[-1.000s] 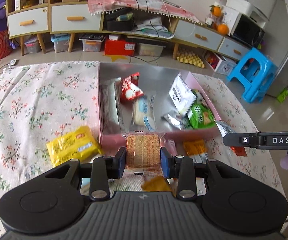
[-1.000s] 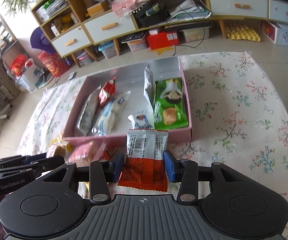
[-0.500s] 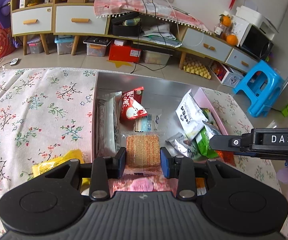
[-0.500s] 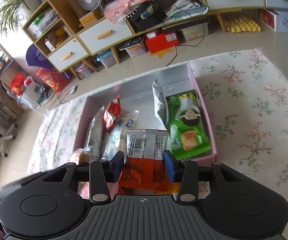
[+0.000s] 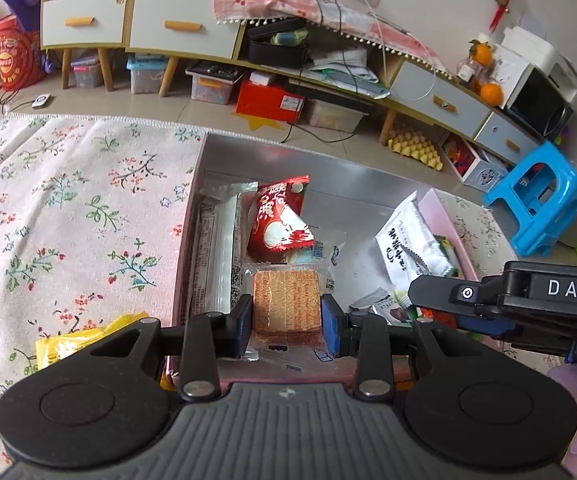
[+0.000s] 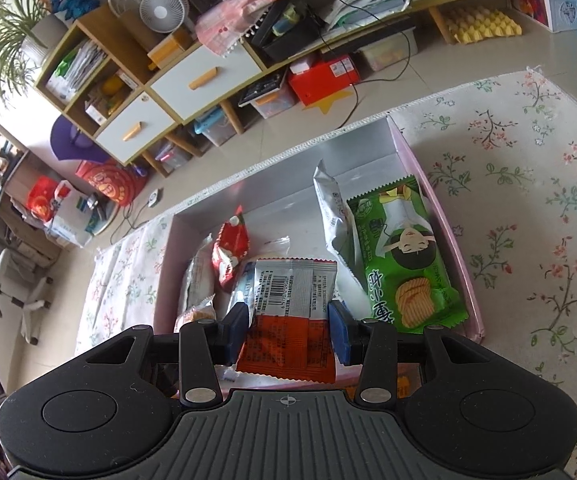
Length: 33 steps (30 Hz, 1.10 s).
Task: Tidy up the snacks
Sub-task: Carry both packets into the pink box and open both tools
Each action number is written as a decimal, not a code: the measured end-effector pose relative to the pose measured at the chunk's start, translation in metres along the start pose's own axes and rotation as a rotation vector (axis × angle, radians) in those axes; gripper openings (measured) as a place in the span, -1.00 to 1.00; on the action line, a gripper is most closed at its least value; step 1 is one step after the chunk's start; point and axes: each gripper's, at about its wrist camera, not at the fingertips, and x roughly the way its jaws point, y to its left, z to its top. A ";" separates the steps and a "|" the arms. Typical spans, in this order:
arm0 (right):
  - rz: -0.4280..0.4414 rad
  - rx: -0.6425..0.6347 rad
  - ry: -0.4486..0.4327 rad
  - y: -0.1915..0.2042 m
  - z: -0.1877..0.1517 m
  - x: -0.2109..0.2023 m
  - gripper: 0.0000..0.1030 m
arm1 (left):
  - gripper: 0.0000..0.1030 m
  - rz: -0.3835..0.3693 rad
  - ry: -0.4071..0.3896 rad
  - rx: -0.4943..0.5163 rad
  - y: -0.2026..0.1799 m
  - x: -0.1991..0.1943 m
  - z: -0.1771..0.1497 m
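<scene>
We saw a clear-wrapped wafer pack (image 5: 286, 306) pinched between the blue pads of the left hand-held gripper (image 5: 287, 322), low in the centre of the left wrist view and over the near end of the pink box (image 5: 186, 236). The right hand-held gripper (image 6: 290, 330) was clamped on an orange and silver packet (image 6: 288, 320), barcode side up, at the lower middle of its own view, also above the box's near edge. In the left wrist view the right hand-held gripper (image 5: 428, 300) reached in from the right edge.

Inside the box, a red packet (image 5: 278, 220) lay just beyond the wafer pack, a long white bar (image 5: 218, 256) ran along the left wall, and a white pouch (image 5: 408, 248) leaned at the right. The right wrist view showed a green chip bag (image 6: 402, 256) lying along the right wall.

A yellow packet (image 5: 68, 344) lay outside the box at the lower left, on the floral cloth (image 5: 68, 200) covering the bench.
</scene>
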 end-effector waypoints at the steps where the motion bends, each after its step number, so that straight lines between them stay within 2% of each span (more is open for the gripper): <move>1: -0.003 0.004 -0.001 -0.001 0.000 0.002 -0.19 | -0.37 0.001 0.003 -0.002 0.000 0.001 -0.001; 20: -0.026 0.003 -0.013 -0.007 -0.003 0.016 -0.18 | -0.35 0.018 -0.008 0.023 -0.004 0.008 0.000; 24: -0.018 0.003 -0.016 -0.008 -0.003 0.015 -0.11 | -0.31 0.008 -0.003 0.023 -0.005 0.008 0.000; 26: -0.023 0.012 -0.016 -0.009 -0.003 0.014 -0.10 | -0.24 0.003 0.003 0.020 -0.005 0.007 0.000; 33: 0.024 0.086 -0.014 -0.020 0.001 0.003 0.18 | 0.12 -0.016 -0.005 0.071 -0.012 -0.003 -0.002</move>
